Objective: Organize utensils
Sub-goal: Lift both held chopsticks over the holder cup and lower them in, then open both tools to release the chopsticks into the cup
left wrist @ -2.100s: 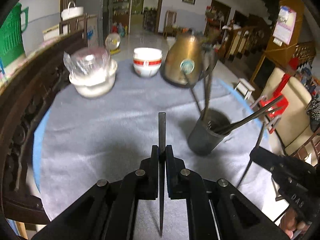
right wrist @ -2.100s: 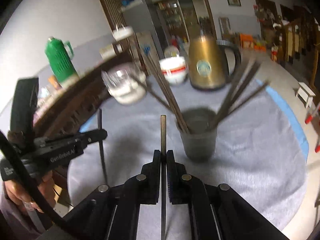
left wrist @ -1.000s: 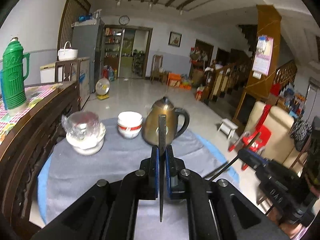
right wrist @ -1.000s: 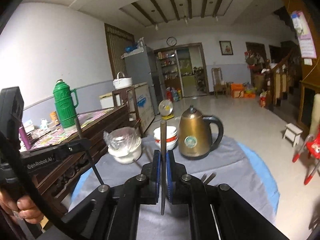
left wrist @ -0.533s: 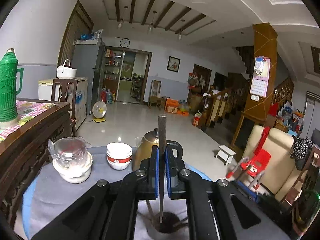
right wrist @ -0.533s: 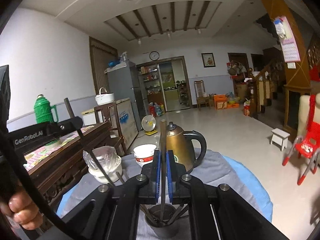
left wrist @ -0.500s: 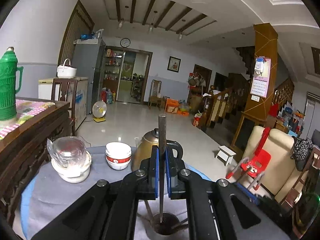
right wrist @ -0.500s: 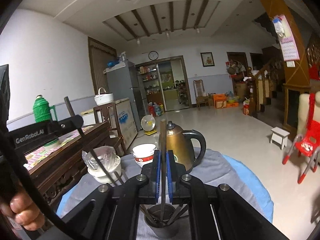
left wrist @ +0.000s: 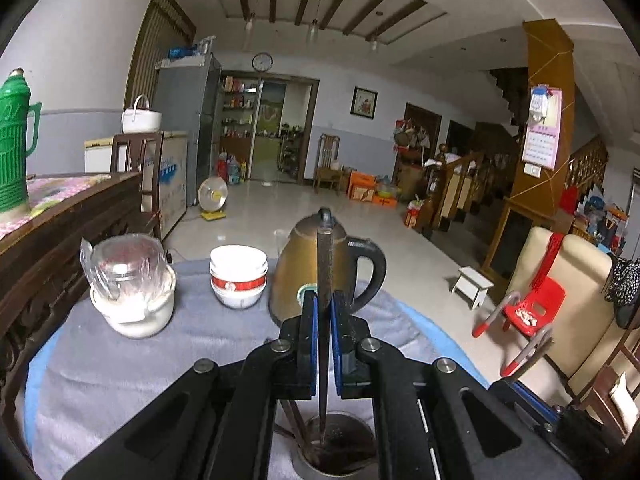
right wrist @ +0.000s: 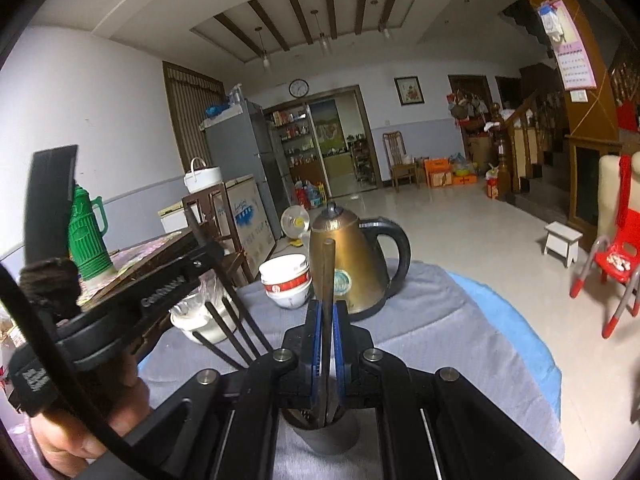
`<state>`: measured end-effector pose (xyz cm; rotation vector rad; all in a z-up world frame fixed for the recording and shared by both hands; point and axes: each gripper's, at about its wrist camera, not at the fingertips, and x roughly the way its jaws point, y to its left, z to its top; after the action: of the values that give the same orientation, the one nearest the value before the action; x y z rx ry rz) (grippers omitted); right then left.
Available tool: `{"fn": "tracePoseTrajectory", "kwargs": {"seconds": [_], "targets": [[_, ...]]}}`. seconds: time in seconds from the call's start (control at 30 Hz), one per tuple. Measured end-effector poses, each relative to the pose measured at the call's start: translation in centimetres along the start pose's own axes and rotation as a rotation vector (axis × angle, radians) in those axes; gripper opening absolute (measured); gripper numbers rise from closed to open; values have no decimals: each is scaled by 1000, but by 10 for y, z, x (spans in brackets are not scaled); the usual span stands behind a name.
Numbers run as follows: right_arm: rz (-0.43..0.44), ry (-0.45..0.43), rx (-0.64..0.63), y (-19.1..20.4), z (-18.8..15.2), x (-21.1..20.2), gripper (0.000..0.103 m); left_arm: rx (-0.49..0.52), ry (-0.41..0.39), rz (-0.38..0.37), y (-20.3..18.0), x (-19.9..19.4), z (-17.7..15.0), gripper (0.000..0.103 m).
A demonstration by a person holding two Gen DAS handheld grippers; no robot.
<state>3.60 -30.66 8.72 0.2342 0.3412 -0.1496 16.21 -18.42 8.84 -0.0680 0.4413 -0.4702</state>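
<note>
Two grippers were in view, the left gripper (left wrist: 324, 308) and the right gripper (right wrist: 328, 316), each with one dark chopstick (left wrist: 324, 264) clamped upright in its jaws. One dark cup (right wrist: 326, 438) stood at six o'clock on the tabletop (left wrist: 120, 376), with about three more chopsticks (right wrist: 236, 328) leaning out toward ten o'clock. Beyond it stood one brass kettle (left wrist: 304, 280) at twelve, one stack of white bowls (left wrist: 238, 280) at eleven, and one plastic-wrapped jar (left wrist: 128, 264) at ten. One green thermos (left wrist: 14, 140) stood at nine.
</note>
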Motion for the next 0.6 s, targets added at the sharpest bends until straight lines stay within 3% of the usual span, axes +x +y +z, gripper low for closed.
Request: {"fn": "tracePoseTrajectory", "kwargs": {"seconds": [0.6], "targets": [[19, 39, 1, 3, -12, 1, 7, 44, 53, -44, -1, -12, -8, 6]]}}
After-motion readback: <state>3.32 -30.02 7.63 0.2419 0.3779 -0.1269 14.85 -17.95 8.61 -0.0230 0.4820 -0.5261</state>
